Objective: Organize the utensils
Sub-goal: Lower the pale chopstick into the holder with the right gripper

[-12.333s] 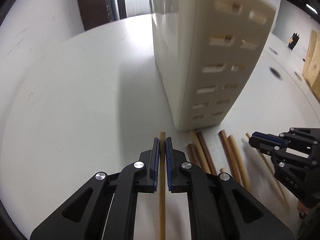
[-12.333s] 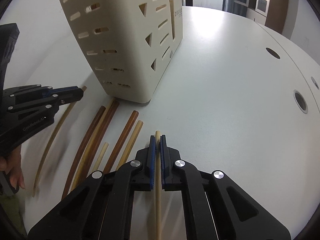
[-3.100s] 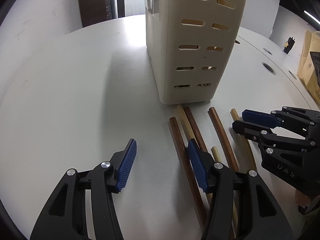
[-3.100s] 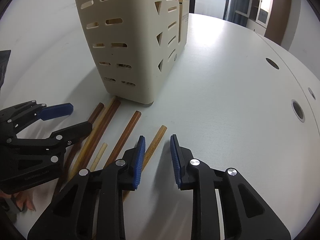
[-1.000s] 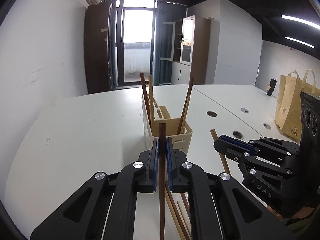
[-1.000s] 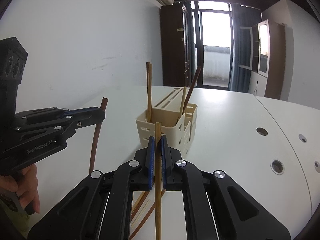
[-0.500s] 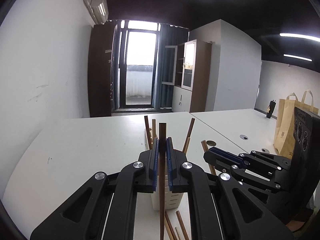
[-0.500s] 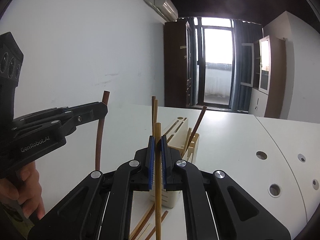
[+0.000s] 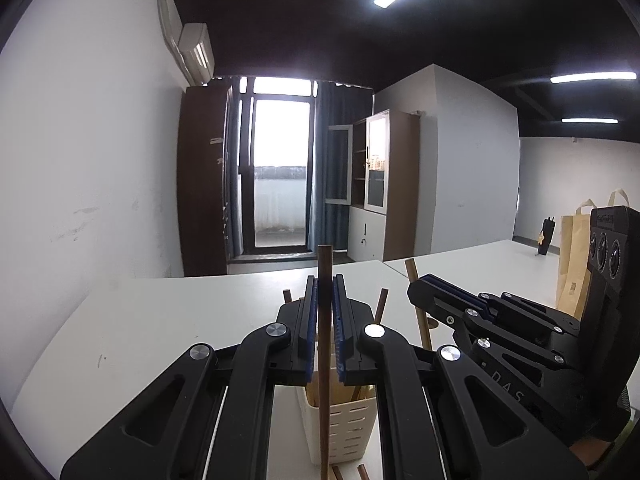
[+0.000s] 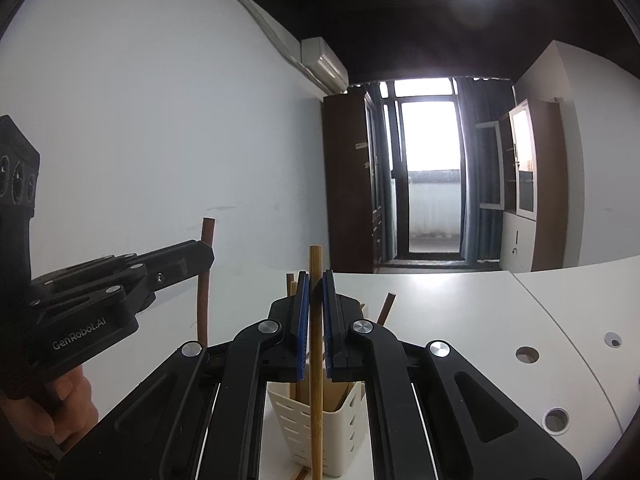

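Left wrist view: left gripper (image 9: 324, 312) clamped narrow on a dark brown chopstick (image 9: 323, 360), held upright down the centre of the frame — tip poking above the blue pads (image 9: 309, 328). Directly below, low centre, a cream slotted utensil holder (image 9: 340, 428) on the white table (image 9: 140, 340), several chopsticks already standing in it. At right of frame, right gripper (image 9: 416, 284) gripping a light bamboo chopstick (image 9: 418, 312), slightly tilted. Brown paper bag (image 9: 574, 256) at the far right edge.

Right wrist view: right gripper (image 10: 315, 312) pinched tight on the light bamboo chopstick (image 10: 315, 360) — upright, dead centre, in line with the holder (image 10: 312, 420) at bottom centre. Left gripper (image 10: 206, 256) at left of frame, closed on the dark brown chopstick (image 10: 205, 292). Loose chopstick ends just visible on the table at the holder's foot.
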Motion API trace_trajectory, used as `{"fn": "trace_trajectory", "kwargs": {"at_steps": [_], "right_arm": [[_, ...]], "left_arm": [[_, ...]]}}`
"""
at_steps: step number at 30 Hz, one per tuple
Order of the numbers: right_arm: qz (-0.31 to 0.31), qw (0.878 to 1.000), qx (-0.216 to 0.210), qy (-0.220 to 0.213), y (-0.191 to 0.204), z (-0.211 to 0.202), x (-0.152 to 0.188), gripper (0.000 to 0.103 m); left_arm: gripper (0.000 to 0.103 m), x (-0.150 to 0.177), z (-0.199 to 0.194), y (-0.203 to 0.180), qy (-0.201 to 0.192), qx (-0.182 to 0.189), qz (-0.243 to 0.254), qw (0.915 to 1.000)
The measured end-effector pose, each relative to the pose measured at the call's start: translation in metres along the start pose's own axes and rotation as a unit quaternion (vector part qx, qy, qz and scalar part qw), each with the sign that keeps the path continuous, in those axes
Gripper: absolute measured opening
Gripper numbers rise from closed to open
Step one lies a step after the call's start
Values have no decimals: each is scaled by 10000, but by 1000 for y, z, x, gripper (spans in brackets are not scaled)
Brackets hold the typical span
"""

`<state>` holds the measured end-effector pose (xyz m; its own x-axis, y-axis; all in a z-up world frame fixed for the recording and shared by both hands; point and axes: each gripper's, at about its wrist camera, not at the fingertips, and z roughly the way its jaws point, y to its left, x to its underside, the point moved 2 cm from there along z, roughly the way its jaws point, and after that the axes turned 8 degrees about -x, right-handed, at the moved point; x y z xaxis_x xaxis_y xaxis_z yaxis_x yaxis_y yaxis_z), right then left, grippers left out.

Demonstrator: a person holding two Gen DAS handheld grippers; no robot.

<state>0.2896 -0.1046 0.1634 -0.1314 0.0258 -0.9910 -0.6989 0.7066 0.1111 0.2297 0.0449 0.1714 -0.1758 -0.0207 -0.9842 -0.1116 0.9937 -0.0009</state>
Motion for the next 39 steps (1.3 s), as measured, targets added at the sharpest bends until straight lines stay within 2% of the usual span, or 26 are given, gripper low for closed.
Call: {"fn": "trace_trajectory", "kwargs": {"at_steps": [8, 12, 16, 19, 25, 29, 34, 36, 39], "right_arm": [[138, 9989, -16, -439, -4, 4, -9, 7], [132, 9957, -78, -912, -6, -4, -15, 7], [240, 9884, -6, -1500, -10, -18, -20, 7], [328, 9817, -90, -1872, -15, -26, -26, 7], [301, 9720, -156, -2326, -20, -28, -29, 7], [247, 9646, 36, -2625, -20, -28, -28, 7], [310, 9618, 44, -2719, -29, -19, -25, 7], [318, 9638, 58, -2646, -31, -12, -22, 7], [256, 9699, 64, -2420, -31, 2, -17, 7]], "left_arm": [[7, -18, -13, -3, -604, -204, 14, 9980], [7, -23, -23, -6, -1036, -301, 34, 9942], [7, -29, -29, -4, -1217, -63, -130, 9925], [7, -33, -40, -8, -1589, -59, -161, 9871], [7, -33, -50, -14, -2252, 107, -251, 9739], [7, -32, -51, -15, -2614, 122, -350, 9645], [7, -28, -32, -19, -2644, 154, -357, 9636], [7, -23, -17, -22, -2514, 24, -309, 9674], [7, -19, 4, -22, -2178, 88, -347, 9753]]}}
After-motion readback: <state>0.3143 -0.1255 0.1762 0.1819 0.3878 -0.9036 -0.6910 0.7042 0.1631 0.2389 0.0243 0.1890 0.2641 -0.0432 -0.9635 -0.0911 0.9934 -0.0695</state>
